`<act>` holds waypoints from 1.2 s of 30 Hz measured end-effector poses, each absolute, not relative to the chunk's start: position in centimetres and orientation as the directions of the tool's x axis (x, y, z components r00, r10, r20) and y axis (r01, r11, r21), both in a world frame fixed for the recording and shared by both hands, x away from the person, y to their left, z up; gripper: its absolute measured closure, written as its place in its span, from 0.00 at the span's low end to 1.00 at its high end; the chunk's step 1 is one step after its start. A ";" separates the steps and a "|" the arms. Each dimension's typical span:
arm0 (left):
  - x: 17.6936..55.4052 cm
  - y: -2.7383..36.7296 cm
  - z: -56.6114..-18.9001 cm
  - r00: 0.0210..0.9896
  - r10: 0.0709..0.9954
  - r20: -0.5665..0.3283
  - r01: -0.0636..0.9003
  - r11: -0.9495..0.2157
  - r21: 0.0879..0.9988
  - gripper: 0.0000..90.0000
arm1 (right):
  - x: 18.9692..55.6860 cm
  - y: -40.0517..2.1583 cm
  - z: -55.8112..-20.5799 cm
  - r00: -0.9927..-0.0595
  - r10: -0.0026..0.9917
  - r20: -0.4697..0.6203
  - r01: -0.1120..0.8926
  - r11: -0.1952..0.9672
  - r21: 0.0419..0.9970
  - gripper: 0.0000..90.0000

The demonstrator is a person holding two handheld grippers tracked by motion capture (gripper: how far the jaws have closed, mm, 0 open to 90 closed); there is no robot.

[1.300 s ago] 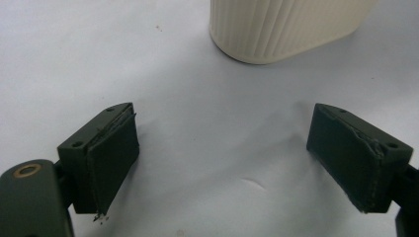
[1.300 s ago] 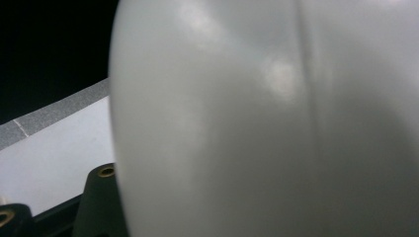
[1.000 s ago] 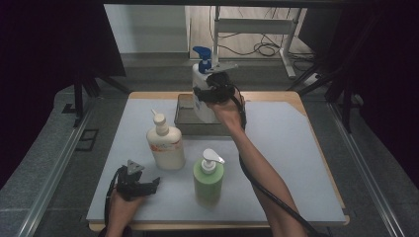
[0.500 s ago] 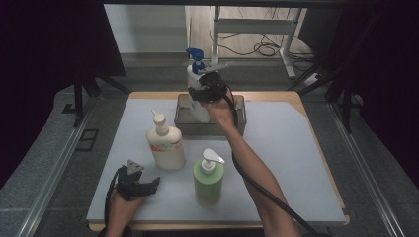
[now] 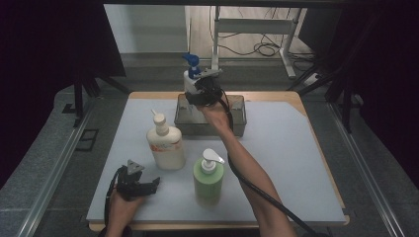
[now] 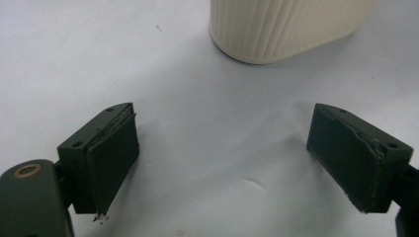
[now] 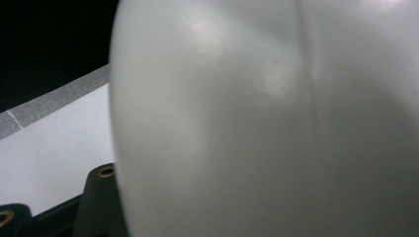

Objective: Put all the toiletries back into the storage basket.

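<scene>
**Listener:** Start with what lies nearest to you.

**Me:** Nearest, at the front left of the pale grey table (image 5: 296,163), my left hand rests with my left gripper (image 5: 146,186) lying low on the surface. In the left gripper view its two black jaws stand wide apart with only bare table between them, so it is open and grips nothing. Just ahead of those jaws is the ribbed base of a cream lotion bottle (image 6: 281,27).

**Listener:** And a little farther in?

**Me:** In the high view that cream bottle (image 5: 164,143) stands upright with a white pump top. To its right, near the table's middle, stands a green pump bottle (image 5: 208,178), also upright. The two are near each other but not touching. My right forearm reaches forward past the green bottle.

**Listener:** What is your right hand doing?

**Me:** Toward the far edge sits a dark, see-through rectangular bin (image 5: 237,118). My right gripper (image 5: 202,91) is over the bin's left part, clamped on a white spray bottle (image 5: 190,81) with a blue trigger head. In the right gripper view the bottle's pale, rounded body (image 7: 267,118) sits right against the camera. I cannot tell whether the bottle's base touches the bin floor.

**Listener:** And beyond the table?

**Me:** Floor, cables and a metal frame.
</scene>
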State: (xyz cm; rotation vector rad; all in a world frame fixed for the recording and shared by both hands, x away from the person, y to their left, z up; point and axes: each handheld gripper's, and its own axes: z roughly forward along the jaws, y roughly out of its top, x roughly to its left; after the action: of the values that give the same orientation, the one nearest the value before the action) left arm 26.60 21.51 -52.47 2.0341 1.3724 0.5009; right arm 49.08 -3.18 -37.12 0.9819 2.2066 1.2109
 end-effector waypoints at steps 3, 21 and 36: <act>26.6 21.5 -52.5 0.386 0.922 -0.033 0.684 -0.262 0.681 0.13 | 49.1 -3.1 -37.5 -0.651 0.758 -0.036 0.381 0.368 0.848 0.42; 26.6 21.5 -52.5 0.386 0.922 -0.033 0.684 -0.262 0.681 0.13 | 49.4 -2.9 -40.0 -0.643 0.765 -0.024 0.421 0.380 0.824 0.42; 26.6 21.5 -52.5 0.386 0.922 -0.034 0.684 -0.262 0.681 0.13 | 49.9 -2.8 -41.4 -0.644 0.765 -0.008 0.444 0.381 0.811 0.41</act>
State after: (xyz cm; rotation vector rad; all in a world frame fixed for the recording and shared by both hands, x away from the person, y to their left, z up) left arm 26.62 21.51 -52.47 2.0341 1.3726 0.5000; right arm 49.86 -2.85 -41.42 1.0486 2.2632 1.1536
